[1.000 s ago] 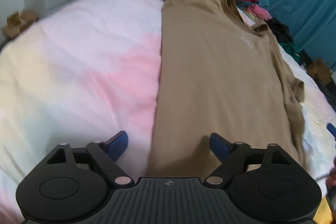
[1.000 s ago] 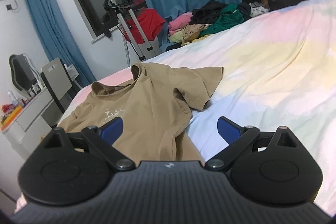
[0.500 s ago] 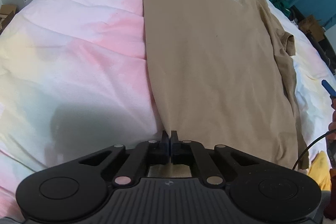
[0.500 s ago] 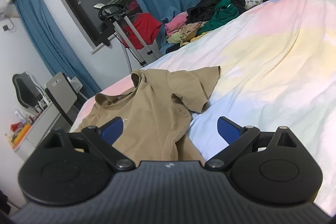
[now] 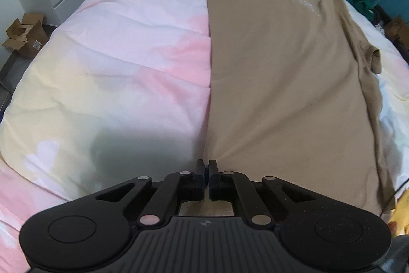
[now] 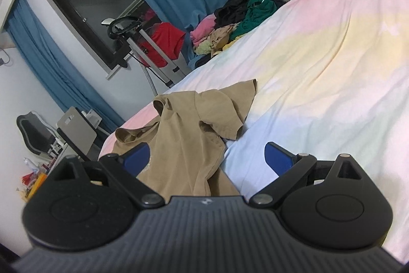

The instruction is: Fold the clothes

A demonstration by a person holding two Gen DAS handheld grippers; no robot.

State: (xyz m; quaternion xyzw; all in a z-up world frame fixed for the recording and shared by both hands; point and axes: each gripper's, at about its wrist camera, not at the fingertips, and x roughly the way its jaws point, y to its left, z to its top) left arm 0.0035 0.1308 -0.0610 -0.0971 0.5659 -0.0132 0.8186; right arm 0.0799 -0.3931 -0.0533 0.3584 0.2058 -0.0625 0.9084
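Left wrist view: the tan T-shirt (image 5: 281, 73) lies flat along the pastel duvet (image 5: 122, 63), collar toward 1 o'clock, hem toward 6 o'clock. The left gripper (image 5: 205, 166) is clenched on the hem corner at the shirt's 7 o'clock edge; its jaws have just been closing, then eased apart very slightly, with cloth between them. To perform the fold well, lift the corner only enough to clear the duvet, keep the side seam taut toward 12 o'clock, and carry the edge across toward 3 o'clock in one even sweep so that no crease forms. How much fabric sits in the pinch is hidden behind the gripper body; whether one layer or both is caught cannot be told. The far sleeve at 11 o'clock is bunched. Right wrist view: the right gripper (image 6: 207, 157) is released, blue pads wide apart, with rumpled shirt fabric lying between and below them but not pressed. It should close on the matching edge before the left side rises further, otherwise the cloth will likely drag askew. The hem beneath this gripper is cut off from sight. A clothes pile (image 6: 240, 22) lies at 12 o'clock, well apart.
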